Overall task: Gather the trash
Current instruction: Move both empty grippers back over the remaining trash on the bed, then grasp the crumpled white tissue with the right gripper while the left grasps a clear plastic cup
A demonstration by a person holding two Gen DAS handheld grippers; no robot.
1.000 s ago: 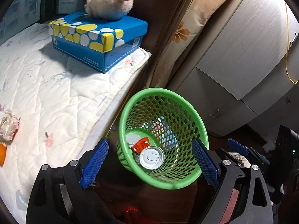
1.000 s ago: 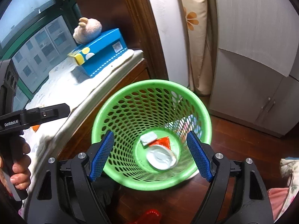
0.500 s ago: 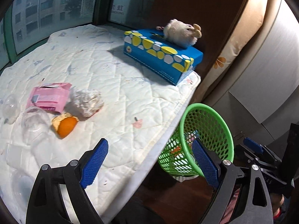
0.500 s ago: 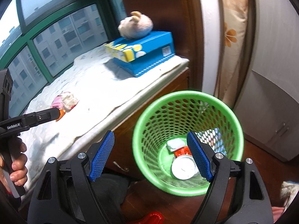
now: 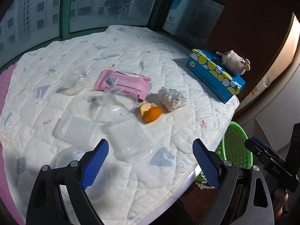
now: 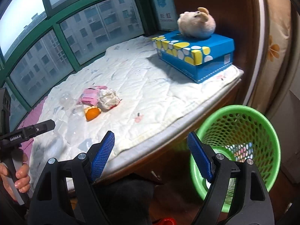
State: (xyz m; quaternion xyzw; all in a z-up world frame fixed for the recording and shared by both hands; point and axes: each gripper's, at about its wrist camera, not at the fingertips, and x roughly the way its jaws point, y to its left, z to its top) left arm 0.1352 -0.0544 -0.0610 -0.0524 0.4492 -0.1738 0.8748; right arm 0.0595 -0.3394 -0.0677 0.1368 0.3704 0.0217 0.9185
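Trash lies on the white quilted mat (image 5: 168, 43): a pink wrapper (image 5: 121, 83), a crumpled white paper ball (image 5: 172, 98), an orange peel (image 5: 150, 111) and several clear plastic containers (image 5: 129, 140). My left gripper (image 5: 150, 163) is open and empty, just above the near clear container. The green mesh bin (image 6: 238, 144) stands on the floor beside the mat's edge with trash inside. My right gripper (image 6: 151, 157) is open and empty, over the mat's edge, left of the bin. The peel (image 6: 91, 113), paper ball (image 6: 108, 99) and wrapper (image 6: 89, 95) also show in the right wrist view.
A blue and yellow box (image 5: 215, 75) with a plush toy (image 5: 234, 61) on top sits at the mat's far right corner. Green-framed windows (image 6: 56, 37) ring the far side. A floral curtain (image 6: 273, 46) and cabinets stand right of the bin.
Both grippers have swung left, from over the bin to the mat. The left now faces the pile of trash; the bin has slid to the right edge of both views.
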